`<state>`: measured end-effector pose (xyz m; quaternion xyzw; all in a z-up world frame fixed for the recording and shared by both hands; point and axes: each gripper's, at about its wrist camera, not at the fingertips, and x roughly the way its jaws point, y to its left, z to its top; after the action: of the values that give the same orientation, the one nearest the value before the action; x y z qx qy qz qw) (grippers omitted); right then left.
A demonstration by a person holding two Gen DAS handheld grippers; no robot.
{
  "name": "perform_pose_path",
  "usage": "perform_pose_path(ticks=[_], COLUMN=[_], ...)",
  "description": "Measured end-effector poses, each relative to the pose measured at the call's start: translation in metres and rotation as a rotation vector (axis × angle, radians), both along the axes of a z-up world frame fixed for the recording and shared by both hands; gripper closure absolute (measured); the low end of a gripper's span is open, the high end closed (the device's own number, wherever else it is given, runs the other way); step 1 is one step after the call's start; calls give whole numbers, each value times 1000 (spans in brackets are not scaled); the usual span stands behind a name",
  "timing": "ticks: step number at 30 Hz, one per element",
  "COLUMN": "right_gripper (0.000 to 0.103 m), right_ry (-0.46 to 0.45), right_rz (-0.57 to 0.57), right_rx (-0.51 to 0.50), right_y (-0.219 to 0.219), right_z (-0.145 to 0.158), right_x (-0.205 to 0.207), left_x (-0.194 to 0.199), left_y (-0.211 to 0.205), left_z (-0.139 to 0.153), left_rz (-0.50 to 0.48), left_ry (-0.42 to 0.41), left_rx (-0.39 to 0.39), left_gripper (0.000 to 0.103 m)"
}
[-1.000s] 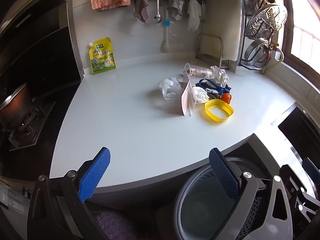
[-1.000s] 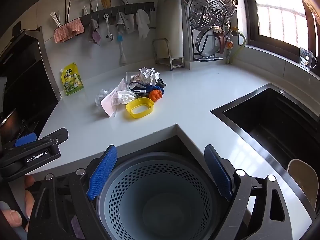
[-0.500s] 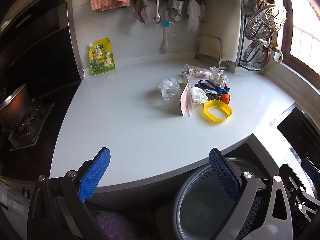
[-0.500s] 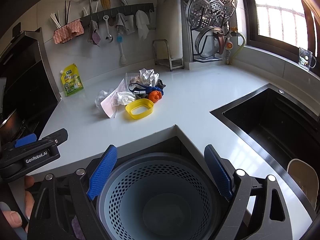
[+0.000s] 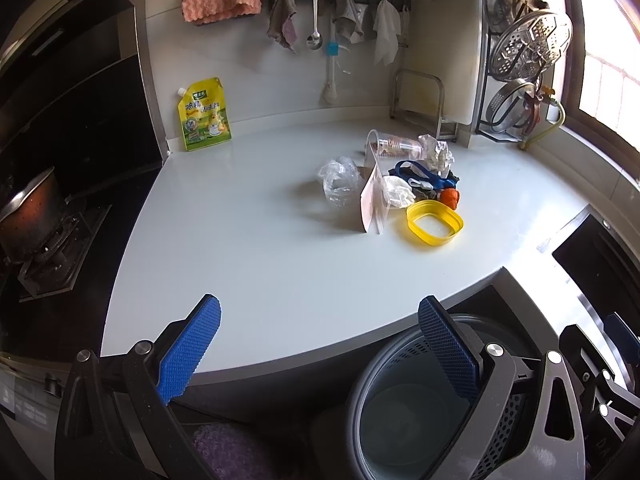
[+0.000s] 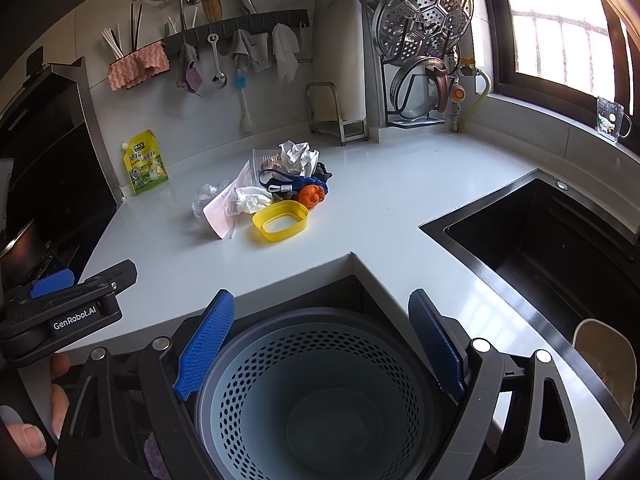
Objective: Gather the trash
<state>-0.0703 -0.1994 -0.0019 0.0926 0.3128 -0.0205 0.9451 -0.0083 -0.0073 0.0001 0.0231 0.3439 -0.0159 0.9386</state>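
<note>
Trash [image 5: 400, 184] lies heaped mid-counter [image 5: 260, 248], well apart from the bin [image 6: 312, 392] below the edge. Both views have drawn slightly back over the last second, so nothing is collected yet. Left gripper [image 5: 320, 344] and right gripper [image 6: 320, 340] gape wide, empty.

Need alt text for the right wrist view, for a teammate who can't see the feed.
The right gripper, fingers open and empty, hangs over a perforated grey bin set below the white counter. A heap of trash lies farther back on the counter, with a yellow ring-shaped container at its near edge. A dark sink is at right; the left gripper shows at the left edge.
</note>
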Motion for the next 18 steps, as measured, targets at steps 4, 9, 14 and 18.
perform_pose_path(ticks=[4,9,14,18], right_gripper=[18,18,18,18], right_ry=[1,-2,-3,-4], right_rz=[1,2,2,3], right_rx=[1,0,-1,-1], right_y=[0,0,-1,0], right_z=[1,1,2,2], right_x=[-1,-1,-3,-3], left_x=[-2,-3,-5,-5], left_y=[0,-1,-3,-3], left_z=[1,2,3,4], left_rz=[-4,-7,-6,-9], left_ry=[-3,-2,-9,-10], left_rx=[2,3,6,4], left_gripper=[6,6,6,6])
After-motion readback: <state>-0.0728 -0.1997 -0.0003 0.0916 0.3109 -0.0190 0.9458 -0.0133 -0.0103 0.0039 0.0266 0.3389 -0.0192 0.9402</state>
